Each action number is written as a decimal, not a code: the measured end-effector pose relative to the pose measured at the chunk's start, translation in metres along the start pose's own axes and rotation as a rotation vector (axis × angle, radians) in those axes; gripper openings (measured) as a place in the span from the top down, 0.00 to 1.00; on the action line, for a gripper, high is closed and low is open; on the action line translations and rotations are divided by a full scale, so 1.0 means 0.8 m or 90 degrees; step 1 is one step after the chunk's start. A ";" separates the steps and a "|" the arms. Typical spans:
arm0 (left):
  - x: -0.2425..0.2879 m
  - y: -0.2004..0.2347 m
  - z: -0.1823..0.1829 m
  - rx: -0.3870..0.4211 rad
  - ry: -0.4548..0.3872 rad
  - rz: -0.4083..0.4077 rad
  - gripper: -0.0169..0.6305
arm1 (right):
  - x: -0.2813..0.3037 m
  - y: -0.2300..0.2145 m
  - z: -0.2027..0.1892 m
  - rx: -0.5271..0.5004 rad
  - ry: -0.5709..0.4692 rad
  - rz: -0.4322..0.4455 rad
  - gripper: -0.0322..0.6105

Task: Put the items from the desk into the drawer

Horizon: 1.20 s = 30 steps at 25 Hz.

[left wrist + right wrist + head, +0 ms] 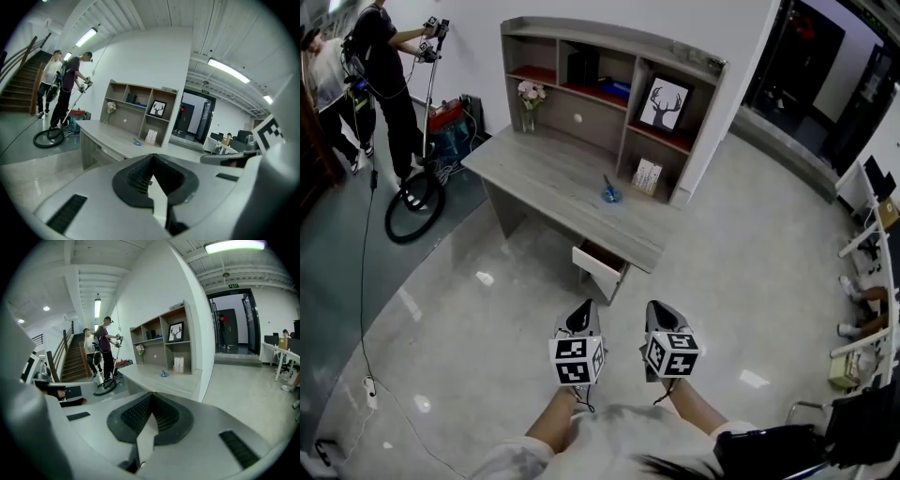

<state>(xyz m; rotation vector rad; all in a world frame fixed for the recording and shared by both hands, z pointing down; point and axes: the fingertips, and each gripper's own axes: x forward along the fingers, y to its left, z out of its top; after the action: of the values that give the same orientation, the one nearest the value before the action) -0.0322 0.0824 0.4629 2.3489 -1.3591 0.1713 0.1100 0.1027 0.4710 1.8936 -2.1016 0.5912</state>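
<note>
On open floor, well short of the desk (553, 173): I face its front corner with the left gripper (583, 311) and right gripper (659, 311) held side by side, both pointing at it. Each has its jaws drawn together at the tips with nothing between them, and each gripper's own view agrees. The task's things are all out of reach. A small blue item (611, 194) lies loose on the desktop near the hutch (623, 42), with a card (646, 175) propped just beside it against the hutch foot. A vase of flowers (530, 98) stands at the far end. The drawer (602, 263) hangs open under the near edge, almost directly below the blue item. My read is that nothing is started and the approach comes first. I should walk in square to the drawer front and stop short of it so my legs don't knock it shut. I should open one gripper only once it is over the blue item, then come down from above, since the item looks low and flat. For room, the floor (487, 309) between me and the desk is bare. A hose coil (412, 211) and a person (389, 56) are off beyond the desk's left end, well apart from my line. The hutch shelf overhangs behind the items, so I should lift toward me, not back.
</note>
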 end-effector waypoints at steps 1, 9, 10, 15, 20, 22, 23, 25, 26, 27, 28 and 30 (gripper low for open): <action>0.007 0.008 0.005 -0.001 0.001 0.000 0.98 | 0.010 0.003 0.004 0.000 0.002 0.000 0.95; 0.063 0.064 0.042 0.000 0.006 -0.001 0.98 | 0.090 0.027 0.039 0.000 0.009 0.003 0.95; 0.071 0.069 0.047 0.002 0.006 -0.002 0.98 | 0.098 0.028 0.043 0.000 0.008 0.002 0.95; 0.110 0.085 0.065 0.014 0.009 -0.020 0.98 | 0.134 0.022 0.060 0.011 0.006 -0.013 0.95; 0.147 0.098 0.076 0.018 0.023 -0.036 0.98 | 0.156 0.016 0.068 0.027 0.010 -0.026 0.95; 0.159 0.101 0.079 0.019 0.027 -0.040 0.98 | 0.162 0.013 0.069 0.033 0.014 -0.034 0.95; 0.165 0.103 0.080 0.019 0.029 -0.042 0.98 | 0.164 0.012 0.069 0.035 0.017 -0.037 0.95; 0.175 0.106 0.080 0.018 0.034 -0.043 0.98 | 0.170 0.010 0.067 0.038 0.024 -0.040 0.95; 0.180 0.107 0.079 0.017 0.037 -0.043 0.98 | 0.173 0.008 0.065 0.039 0.029 -0.041 0.95; 0.184 0.108 0.078 0.017 0.040 -0.042 0.98 | 0.176 0.006 0.063 0.040 0.033 -0.041 0.95; 0.188 0.108 0.076 0.017 0.044 -0.042 0.98 | 0.179 0.004 0.062 0.043 0.035 -0.042 0.95; 0.195 0.109 0.073 0.020 0.050 -0.039 0.98 | 0.186 0.000 0.060 0.048 0.038 -0.039 0.95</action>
<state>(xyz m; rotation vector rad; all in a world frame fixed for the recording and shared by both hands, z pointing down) -0.0321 -0.1041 0.4841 2.3801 -1.2551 0.2662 0.0956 -0.0515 0.4943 1.9482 -2.0025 0.7141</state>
